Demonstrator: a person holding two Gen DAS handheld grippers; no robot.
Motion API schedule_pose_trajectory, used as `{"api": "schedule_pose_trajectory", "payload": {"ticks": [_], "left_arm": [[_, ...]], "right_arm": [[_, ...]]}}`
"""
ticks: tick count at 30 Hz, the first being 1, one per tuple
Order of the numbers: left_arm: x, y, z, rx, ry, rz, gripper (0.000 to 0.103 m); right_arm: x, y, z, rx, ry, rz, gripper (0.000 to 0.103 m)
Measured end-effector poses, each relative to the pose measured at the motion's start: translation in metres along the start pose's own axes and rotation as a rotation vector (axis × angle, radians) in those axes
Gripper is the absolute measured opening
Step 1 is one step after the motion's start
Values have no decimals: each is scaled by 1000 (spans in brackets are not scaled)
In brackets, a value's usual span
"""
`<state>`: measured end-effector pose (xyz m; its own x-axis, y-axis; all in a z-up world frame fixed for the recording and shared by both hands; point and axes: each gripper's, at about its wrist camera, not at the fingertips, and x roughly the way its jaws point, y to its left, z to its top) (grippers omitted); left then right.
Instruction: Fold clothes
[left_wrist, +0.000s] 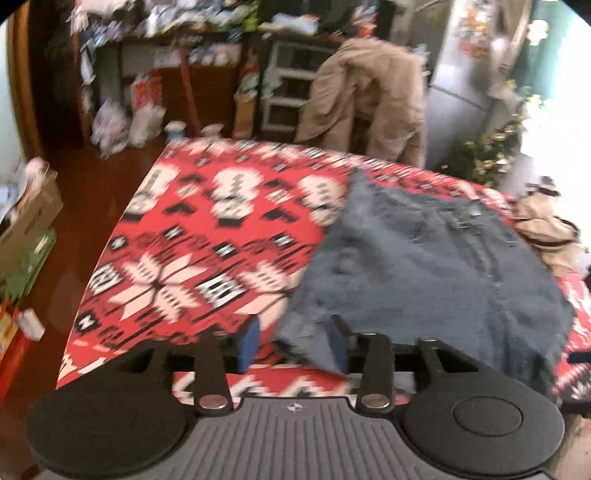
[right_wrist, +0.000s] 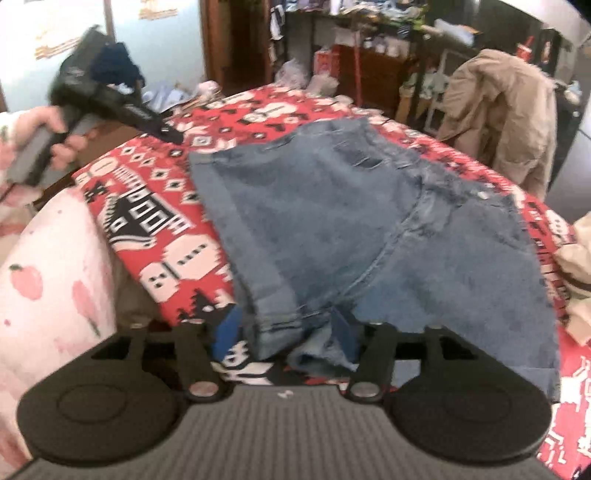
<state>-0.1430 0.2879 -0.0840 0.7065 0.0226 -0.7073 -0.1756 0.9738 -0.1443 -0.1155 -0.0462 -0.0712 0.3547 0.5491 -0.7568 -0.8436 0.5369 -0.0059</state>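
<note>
Blue denim shorts (left_wrist: 424, 266) lie spread flat on a red, white and black patterned tablecloth (left_wrist: 207, 229). In the left wrist view my left gripper (left_wrist: 293, 343) is open at a frayed corner of the shorts; loose denim lies between its blue pads (left_wrist: 249, 343) without being pinched. In the right wrist view the shorts (right_wrist: 351, 240) fill the middle, and my right gripper (right_wrist: 286, 336) is open over the cuffed near hem, which sits slack between the wide-apart pads (right_wrist: 227, 336). The left gripper (right_wrist: 171, 134) shows at upper left, held in a hand (right_wrist: 55, 125), near the shorts' far-left corner.
A beige jacket (left_wrist: 369, 96) hangs over a chair behind the table. Cream cloth (right_wrist: 580, 266) lies at the table's right edge. A pink fruit-print sleeve (right_wrist: 48, 266) fills the left. A cardboard box (left_wrist: 26, 221) and cluttered shelves (left_wrist: 166, 55) stand on the left and at the back.
</note>
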Motion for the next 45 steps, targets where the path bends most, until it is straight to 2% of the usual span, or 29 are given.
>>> {"api": "schedule_pose_trajectory", "payload": {"ticks": [2, 4, 6, 8, 10, 13, 17, 18, 19, 20, 21, 22, 23, 28, 33, 36, 41, 43, 45], "left_arm": [[-10, -22, -3, 30, -13, -56, 46], [-16, -48, -9, 60, -11, -139, 46], [-14, -70, -19, 46, 23, -234, 44], [-7, -90, -30, 19, 80, -329, 42], [0, -106, -39, -2, 122, -384, 41], [12, -126, -51, 9, 164, -394, 36], [22, -140, -66, 3, 192, -395, 34], [24, -143, -69, 1, 197, -397, 34], [26, -146, -73, -3, 203, -398, 33], [29, -147, -76, -13, 211, -406, 32], [30, -148, -78, -13, 211, -408, 29], [29, -150, -78, -13, 206, -404, 27], [29, -151, -79, -13, 201, -399, 27], [31, -158, -83, -20, 199, -406, 27], [34, -169, -85, 9, 176, -386, 27], [35, -175, -87, 37, 157, -366, 26], [37, -178, -90, 79, 161, -351, 22], [37, -178, -91, 81, 163, -351, 22], [39, -179, -91, 83, 163, -348, 22]], "right_arm": [[-4, -9, 1, 41, -11, -3, 82], [-9, -15, -3, 55, -36, -29, 92], [-14, -18, -11, 40, -62, -48, 100], [-17, -22, -19, 34, -66, -19, 102], [-19, -27, -27, 46, -63, 21, 102], [-22, -36, -40, 107, -86, 35, 102], [-26, -32, -50, 92, -112, -5, 102], [-25, -32, -52, 98, -109, 17, 100], [-23, -32, -53, 104, -91, 48, 90], [-19, -33, -54, 120, -67, 75, 72], [-14, -35, -54, 144, -48, 95, 61], [-10, -37, -55, 166, -40, 100, 39], [-5, -38, -56, 186, -34, 102, 29], [7, -47, -51, 294, -46, 131, 29], [24, -59, -54, 394, 2, 174, 34], [26, -58, -56, 405, -26, 166, 34], [40, -59, -54, 431, 12, 176, 33], [41, -63, -57, 474, -7, 169, 31], [42, -59, -55, 435, -11, 147, 27]]}}
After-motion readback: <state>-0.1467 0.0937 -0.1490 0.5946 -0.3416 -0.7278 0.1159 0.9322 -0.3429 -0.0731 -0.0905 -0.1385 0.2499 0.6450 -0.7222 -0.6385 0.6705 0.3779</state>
